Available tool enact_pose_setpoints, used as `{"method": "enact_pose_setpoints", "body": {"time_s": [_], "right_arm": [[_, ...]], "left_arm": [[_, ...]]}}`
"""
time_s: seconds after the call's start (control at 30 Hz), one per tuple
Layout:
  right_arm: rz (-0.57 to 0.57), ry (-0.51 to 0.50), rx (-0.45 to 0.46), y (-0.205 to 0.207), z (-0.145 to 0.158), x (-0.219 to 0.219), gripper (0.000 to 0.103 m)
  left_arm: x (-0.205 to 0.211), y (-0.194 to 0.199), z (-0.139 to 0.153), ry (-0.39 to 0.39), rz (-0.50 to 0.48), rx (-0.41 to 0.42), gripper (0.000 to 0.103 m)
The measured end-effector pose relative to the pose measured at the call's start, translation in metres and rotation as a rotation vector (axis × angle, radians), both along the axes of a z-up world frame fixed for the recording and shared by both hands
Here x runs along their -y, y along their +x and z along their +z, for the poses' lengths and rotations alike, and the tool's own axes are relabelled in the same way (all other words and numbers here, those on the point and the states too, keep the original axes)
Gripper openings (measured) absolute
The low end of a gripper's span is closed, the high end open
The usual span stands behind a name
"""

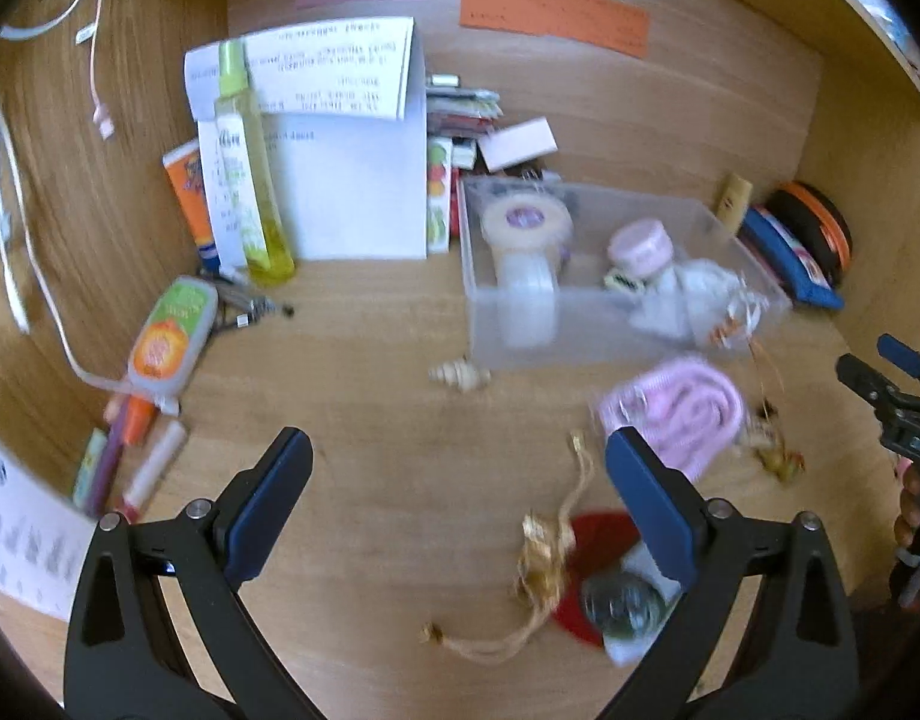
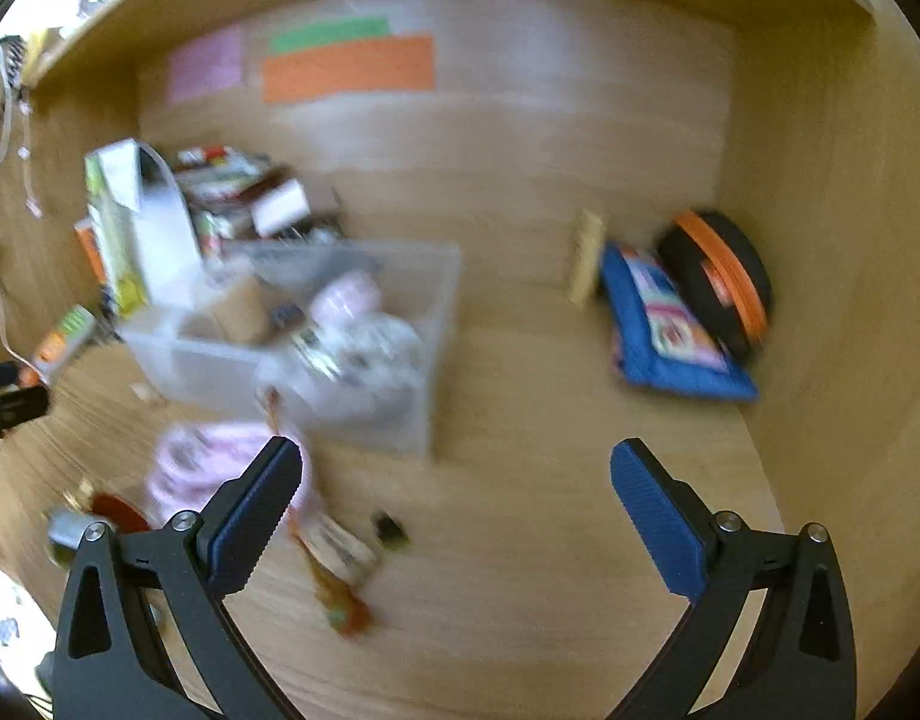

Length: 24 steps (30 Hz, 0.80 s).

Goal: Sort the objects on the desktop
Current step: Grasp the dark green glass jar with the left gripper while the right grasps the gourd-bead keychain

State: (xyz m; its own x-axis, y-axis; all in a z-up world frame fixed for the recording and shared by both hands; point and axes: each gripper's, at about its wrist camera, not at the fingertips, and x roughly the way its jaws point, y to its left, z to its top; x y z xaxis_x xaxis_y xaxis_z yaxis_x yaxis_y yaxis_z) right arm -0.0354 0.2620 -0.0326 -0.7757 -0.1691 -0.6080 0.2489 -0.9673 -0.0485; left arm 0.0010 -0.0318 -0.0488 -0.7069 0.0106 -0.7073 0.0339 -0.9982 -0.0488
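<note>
A clear plastic bin (image 1: 580, 336) stands mid-desk and holds tape rolls (image 1: 525, 225), a pink jar (image 1: 640, 247) and crumpled wrap. It shows blurred in the right wrist view (image 2: 316, 372). A pink coiled cable (image 1: 682, 402) lies in front of it, also in the right view (image 2: 208, 456). A red tag with gold cord (image 1: 556, 558) lies by my left gripper (image 1: 460, 456), which is open and empty over bare desk. My right gripper (image 2: 454, 468) is open and empty; it shows at the left view's right edge (image 1: 880, 378).
A green bottle (image 1: 244, 168), orange tube (image 1: 187, 204), white paper stand (image 1: 352, 180) and a sanitizer pouch (image 1: 172, 336) crowd the back left. Pens (image 1: 142, 462) lie at left. A blue pouch (image 2: 670, 330) and black-orange case (image 2: 724, 276) sit at the right wall. A small shell (image 1: 460, 373) lies before the bin.
</note>
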Motion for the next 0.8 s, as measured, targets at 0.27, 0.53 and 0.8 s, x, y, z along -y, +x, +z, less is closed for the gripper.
{"method": "enact_pose_setpoints", "body": {"time_s": [0.27,0.53,0.8], "right_arm": [[0.03,-0.016,0.114,0.017,-0.033,-0.011,0.103],[0.105,-0.022,0.14,0.026,-0.048,0.006,0.103],[0.149,0.0,0.159,0.029,-0.061,0.017,0.101]], "left_arm": [[-0.019,0.031,-0.016,0.062,-0.047,0.038,0.099],[-0.054,0.033,-0.029,0.075,-0.107,0.043,0.099],[-0.06,0.027,-0.045,0.118,-0.052,0.069,0.083]]}}
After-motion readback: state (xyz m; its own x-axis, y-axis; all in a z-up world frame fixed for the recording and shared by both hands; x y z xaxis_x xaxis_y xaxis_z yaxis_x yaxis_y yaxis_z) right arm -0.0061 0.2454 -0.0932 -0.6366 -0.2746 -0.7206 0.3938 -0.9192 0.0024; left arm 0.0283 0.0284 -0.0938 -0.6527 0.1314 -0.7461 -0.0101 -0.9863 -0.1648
